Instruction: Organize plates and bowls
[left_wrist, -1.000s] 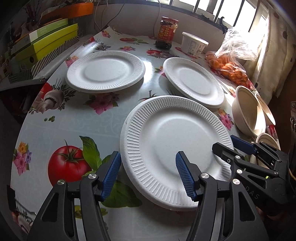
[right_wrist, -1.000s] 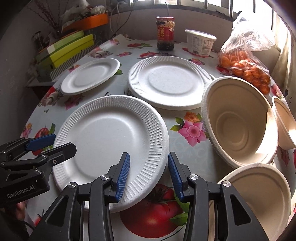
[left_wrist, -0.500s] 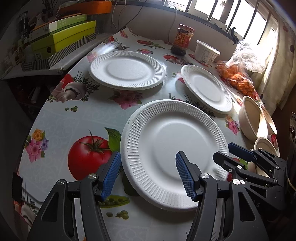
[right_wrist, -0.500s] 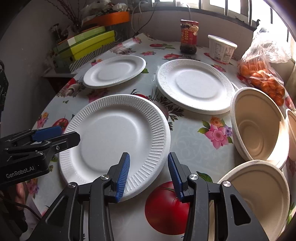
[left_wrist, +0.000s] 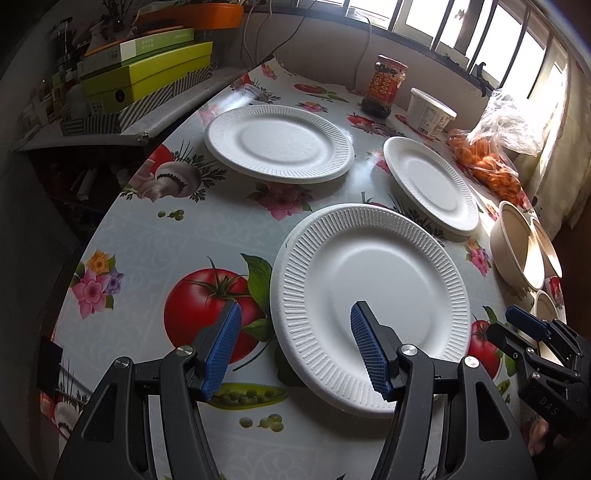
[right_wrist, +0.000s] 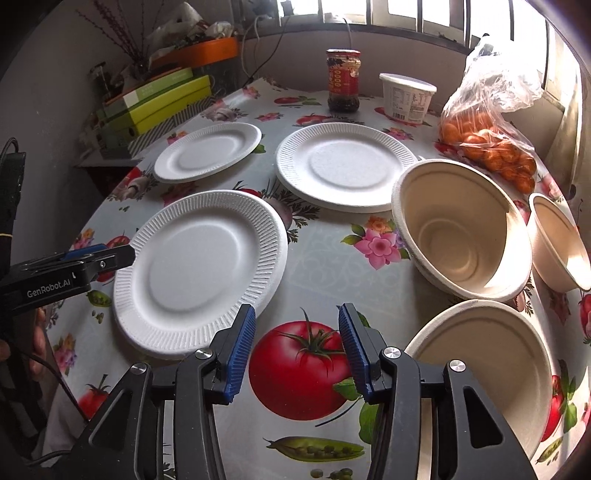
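While both tools hang empty, left gripper (left_wrist: 295, 347) gapes wide astride the left rim of the near ribbed white foam plate (left_wrist: 369, 295); plate lies ahead and rightward of it. Right gripper (right_wrist: 297, 347), parted moderately over bare cloth, sits right of that plate, rim just beside its left pad. Judgement: left nearer

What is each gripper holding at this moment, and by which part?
Nothing is held. The left gripper is open, with one finger over the nearest plate but not closed on its rim. The right gripper is open above the tablecloth.
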